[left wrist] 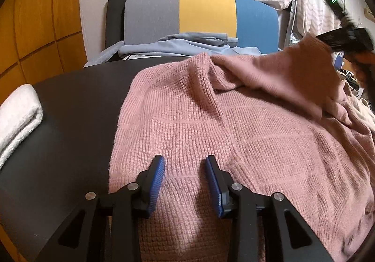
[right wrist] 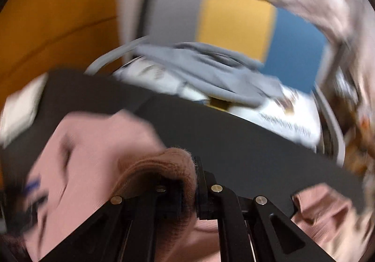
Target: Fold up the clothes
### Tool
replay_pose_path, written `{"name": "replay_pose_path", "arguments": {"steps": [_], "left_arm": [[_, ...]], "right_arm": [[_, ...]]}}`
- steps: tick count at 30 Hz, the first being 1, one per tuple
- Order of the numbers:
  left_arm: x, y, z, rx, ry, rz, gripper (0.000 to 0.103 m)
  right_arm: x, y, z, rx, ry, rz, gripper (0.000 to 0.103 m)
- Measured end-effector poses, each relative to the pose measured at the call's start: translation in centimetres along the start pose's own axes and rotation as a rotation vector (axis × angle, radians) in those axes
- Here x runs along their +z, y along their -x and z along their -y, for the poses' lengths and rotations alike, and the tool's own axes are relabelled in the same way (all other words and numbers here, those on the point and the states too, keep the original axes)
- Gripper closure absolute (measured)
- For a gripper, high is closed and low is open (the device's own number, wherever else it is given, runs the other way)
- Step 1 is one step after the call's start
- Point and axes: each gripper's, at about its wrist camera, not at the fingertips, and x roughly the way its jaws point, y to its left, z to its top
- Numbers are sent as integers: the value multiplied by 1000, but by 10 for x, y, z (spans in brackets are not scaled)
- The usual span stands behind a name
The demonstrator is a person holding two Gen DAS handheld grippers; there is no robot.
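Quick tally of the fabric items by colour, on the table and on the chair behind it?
Pink: 1, the sweater spread on the table, one part pinched in the right gripper.
White: 1, the folded towel at the table's left edge.
Light blue: 1, the garment heaped on the chair.
Total: 3

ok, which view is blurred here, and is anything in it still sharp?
Right wrist view: heavy motion smear over the chair and table; only the right gripper and its pinched pink sweater fold stay fairly crisp. Left wrist view: sharp, except the smeared upper-right corner; fisheye bends the table edge.
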Motion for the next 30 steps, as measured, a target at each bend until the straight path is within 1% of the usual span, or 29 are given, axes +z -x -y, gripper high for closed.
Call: {"name": "replay_pose_path", "arguments": {"steps": [1,4,6,7,8,9,10,11,12,13,14,15,17,18,19,20,22,24,26,28,30], "left_arm": [[0,0,0,-1,1,2,66],[-1,-1,-1,-7,5,2,66],[0,-2,-2,-11,8,3,66],[0,-2,-2,-11,8,3,66],[0,-2,-2,-10,6,4,66],[0,-2,-2,-9,4,5,66],[0,-2,-1,-7,2,6,66],[0,-2,-2,-8,2,6,66],[-1,-2,-2,-9,2,5,66],[-1,-2,-3,-14,6,5,66],[1,-1,-4,-21,13,1,66],[2,-1,-5,-28,21,-4,66],[6,1,-8,-37,36,-20,66],[8,2,-9,-38,43,-29,66],[10,6,-9,-32,51,-27,66],[14,12,-10,-11,61,-9,66],[23,22,-14,18,81,31,66],[38,24,-16,15,96,38,66],[56,15,-11,-2,83,-1,64],[75,0,-3,-27,63,-59,64],[88,-15,5,-14,58,-104,61]], "right_arm": [[4,-9,18,-16,-72,-8,96],[-4,-41,68,-77,-249,-54,96],[-13,-65,88,-117,-312,-111,95],[-20,-79,96,-142,-322,-151,91],[-27,-85,100,-159,-321,-183,81],[-31,-91,103,-176,-320,-204,75],[-33,-83,105,-181,-332,-178,68],[-35,-75,108,-187,-343,-152,63],[-37,-65,110,-194,-354,-122,61],[-36,-42,108,-215,-357,-53,55],[-38,-25,103,-234,-352,-7,48],[-41,1,93,-258,-336,66,46],[-47,32,75,-276,-283,147,46],[-55,49,64,-300,-251,188,44],[-63,64,54,-322,-222,226,37],[-72,75,48,-328,-219,245,30],[-91,88,40,-260,-234,234,30],[-110,82,27,-152,-204,169,30],[-125,69,12,-102,-157,90,31],[-137,47,3,-93,-127,20,31],[-149,26,-4,-91,-115,-34,31]]}}
